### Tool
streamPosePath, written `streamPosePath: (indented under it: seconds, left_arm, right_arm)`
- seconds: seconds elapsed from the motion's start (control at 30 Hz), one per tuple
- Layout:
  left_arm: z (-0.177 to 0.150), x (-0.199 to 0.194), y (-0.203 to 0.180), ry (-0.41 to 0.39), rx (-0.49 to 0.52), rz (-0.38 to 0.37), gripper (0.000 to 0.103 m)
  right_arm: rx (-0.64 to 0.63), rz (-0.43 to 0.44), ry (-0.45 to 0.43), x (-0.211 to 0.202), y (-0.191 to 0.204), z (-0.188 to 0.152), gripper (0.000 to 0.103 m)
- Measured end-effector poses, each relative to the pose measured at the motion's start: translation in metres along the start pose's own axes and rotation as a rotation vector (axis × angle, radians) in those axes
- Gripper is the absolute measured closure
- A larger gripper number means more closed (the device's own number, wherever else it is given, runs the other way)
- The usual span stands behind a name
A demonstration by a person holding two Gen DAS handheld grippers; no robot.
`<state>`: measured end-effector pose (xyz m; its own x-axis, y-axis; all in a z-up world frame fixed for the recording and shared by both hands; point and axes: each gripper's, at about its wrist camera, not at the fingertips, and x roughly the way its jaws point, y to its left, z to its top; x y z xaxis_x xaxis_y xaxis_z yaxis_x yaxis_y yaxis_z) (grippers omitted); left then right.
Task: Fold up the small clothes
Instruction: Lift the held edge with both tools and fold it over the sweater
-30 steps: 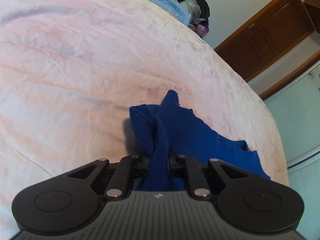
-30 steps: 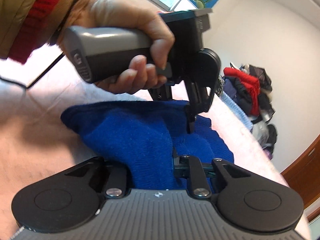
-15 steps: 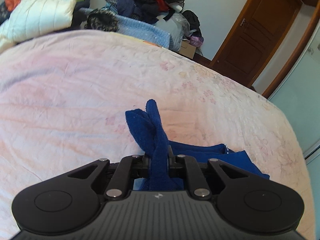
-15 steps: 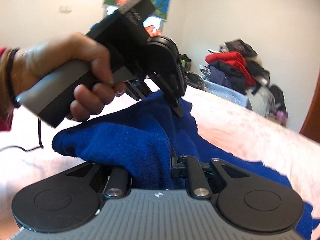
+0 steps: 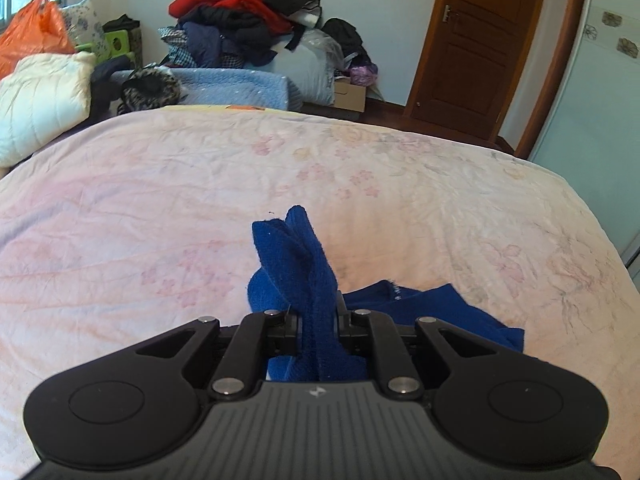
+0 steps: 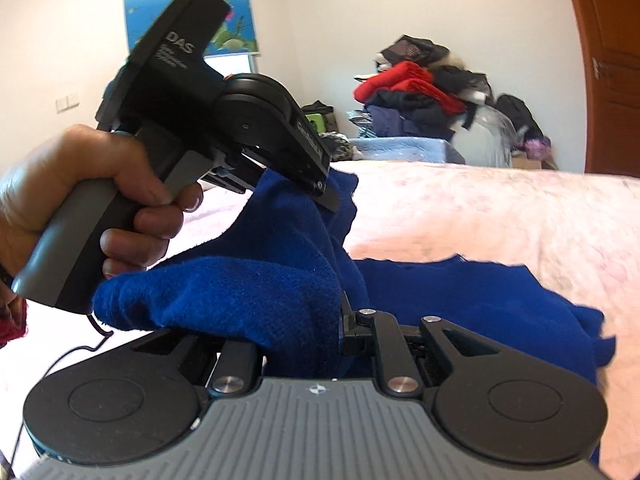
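I had my left gripper and right gripper each clamped on an edge of the blue garment, lifting it off the bed so it hung ready for folding.

— Where is the garment?

— Lifted over the bed, pinched between the left gripper and the right gripper; its far end trails on the bed to the right.

— And behind the bed?

— A pile of clothes, with a door to its right and a cushion to its left.
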<state>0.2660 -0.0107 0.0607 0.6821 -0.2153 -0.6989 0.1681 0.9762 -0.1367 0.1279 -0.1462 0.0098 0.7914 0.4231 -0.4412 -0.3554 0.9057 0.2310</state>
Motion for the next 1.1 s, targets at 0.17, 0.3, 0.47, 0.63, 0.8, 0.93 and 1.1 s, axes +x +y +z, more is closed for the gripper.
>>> streamPosePath:
  seconds: [0.17, 0.3, 0.47, 0.63, 0.8, 0.93, 1.1]
  left_arm:
    - [0.001, 0.003, -0.022, -0.001, 0.026, -0.007, 0.091]
    - [0.001, 0.007, -0.039, 0.002, 0.04, -0.018, 0.091]
    - [-0.003, 0.017, -0.066, 0.014, 0.072, -0.039, 0.091]
    - [-0.009, 0.036, -0.094, 0.039, 0.096, -0.06, 0.091]
    - [-0.016, 0.056, -0.117, 0.076, 0.122, -0.075, 0.091]
    - [-0.022, 0.068, -0.133, 0.1, 0.146, -0.083, 0.091]
    - [-0.027, 0.078, -0.144, 0.126, 0.159, -0.088, 0.091]
  right_arm:
    - [0.032, -0.021, -0.012, -0.01, -0.017, -0.005, 0.084]
    - [0.048, -0.038, -0.018, -0.017, -0.031, -0.008, 0.084]
    - [0.095, -0.051, -0.014, -0.025, -0.049, -0.014, 0.084]
    - [0.205, -0.053, -0.002, -0.031, -0.075, -0.023, 0.084]
    - [0.324, -0.041, 0.025, -0.033, -0.1, -0.036, 0.084]
    - [0.412, -0.01, 0.053, -0.03, -0.116, -0.046, 0.084]
    - [0.501, 0.026, 0.073, -0.029, -0.13, -0.058, 0.083]
